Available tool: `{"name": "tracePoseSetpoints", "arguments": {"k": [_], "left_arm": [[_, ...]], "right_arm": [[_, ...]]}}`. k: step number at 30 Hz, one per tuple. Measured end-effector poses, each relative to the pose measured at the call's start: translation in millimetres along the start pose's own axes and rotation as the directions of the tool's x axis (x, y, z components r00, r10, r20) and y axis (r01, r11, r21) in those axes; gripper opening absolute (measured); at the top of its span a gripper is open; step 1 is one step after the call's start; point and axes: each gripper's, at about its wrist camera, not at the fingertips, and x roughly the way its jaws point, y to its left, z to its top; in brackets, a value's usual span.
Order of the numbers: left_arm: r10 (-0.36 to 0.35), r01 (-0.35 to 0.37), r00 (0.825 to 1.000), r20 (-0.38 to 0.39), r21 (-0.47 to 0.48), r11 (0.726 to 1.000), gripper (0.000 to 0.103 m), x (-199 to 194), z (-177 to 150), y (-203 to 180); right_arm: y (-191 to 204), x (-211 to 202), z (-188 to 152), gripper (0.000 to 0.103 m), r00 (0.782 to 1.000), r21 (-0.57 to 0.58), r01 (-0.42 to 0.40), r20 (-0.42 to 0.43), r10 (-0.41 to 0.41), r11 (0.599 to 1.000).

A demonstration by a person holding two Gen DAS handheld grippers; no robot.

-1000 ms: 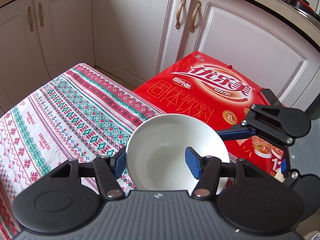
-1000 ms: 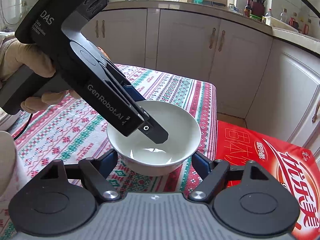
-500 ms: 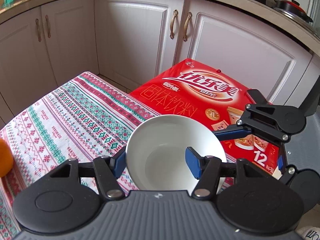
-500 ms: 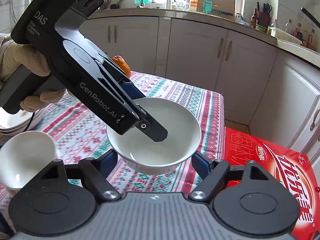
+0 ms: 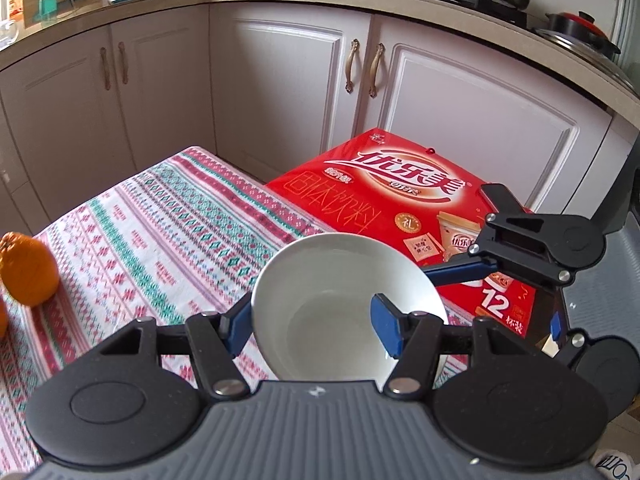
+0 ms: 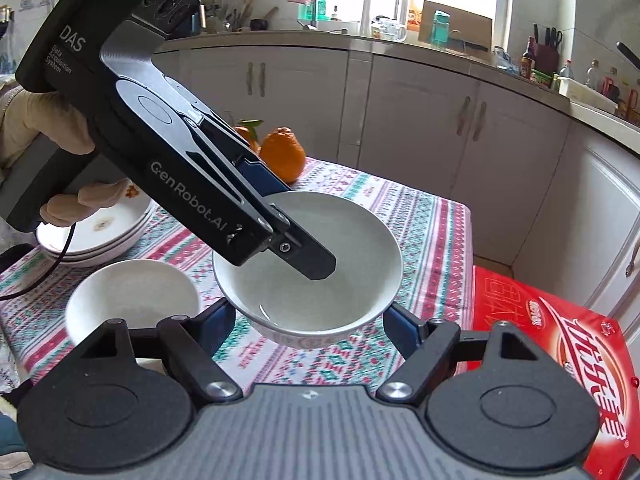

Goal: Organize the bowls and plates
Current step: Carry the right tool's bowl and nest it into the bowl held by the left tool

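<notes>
Over the corner of the cloth-covered counter (image 5: 160,224), the left wrist view shows the left gripper (image 5: 312,324) with narrow jaws pinching the near wall of a white bowl (image 5: 344,276). 1 blue pad is inside the bowl and the other is outside its rim. The bowl is round, so it has no long axis. Its mouth faces up and tips slightly toward the camera, and the gripper body cuts off its near edge and base. At the right, the right gripper (image 5: 500,296) reaches in, and 1 blue finger meets the bowl's far right rim. Its other finger is mostly hidden. A red box (image 5: 360,200) lies below and beyond the bowl, in front of white cabinets. An orange (image 5: 28,272) sits at the left edge, partly cut off.

From the right wrist view, the right gripper (image 6: 308,324) has its jaws about half open, set against the bowl (image 6: 352,240) low on either side. The bowl covers both pad tips. A gloved hand (image 6: 36,120) holds the left gripper (image 6: 296,232), which slants down from the upper left. Its dark finger is inside the bowl and its blue finger is behind the rim. I cannot tell whether the bowl's foot touches the cloth. To the left sit 1 smaller bowl (image 6: 132,300) and stacked plates (image 6: 100,236), both partly hidden.
</notes>
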Motion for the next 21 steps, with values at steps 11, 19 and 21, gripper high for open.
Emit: {"name": "tracePoseSetpoints", "arguments": {"k": [11,19,21], "left_arm": [[0.040,-0.039,0.999,0.007,-0.032,0.999,0.061,-33,-22,-5],[0.066,-0.064,0.997,0.026,-0.075,0.995,0.061,-52,-40,-1],[0.073,-0.070,0.997,0.029,-0.092,0.993,0.061,-57,-46,2]], "right_arm": [[29,-18,3,0.084,0.999,-0.040,-0.046,0.010,0.047,0.998],[48,-22,8,0.084,0.996,-0.066,-0.083,0.013,0.084,0.994],[53,-20,8,0.084,0.995,-0.076,-0.095,0.011,0.096,0.993]]}}
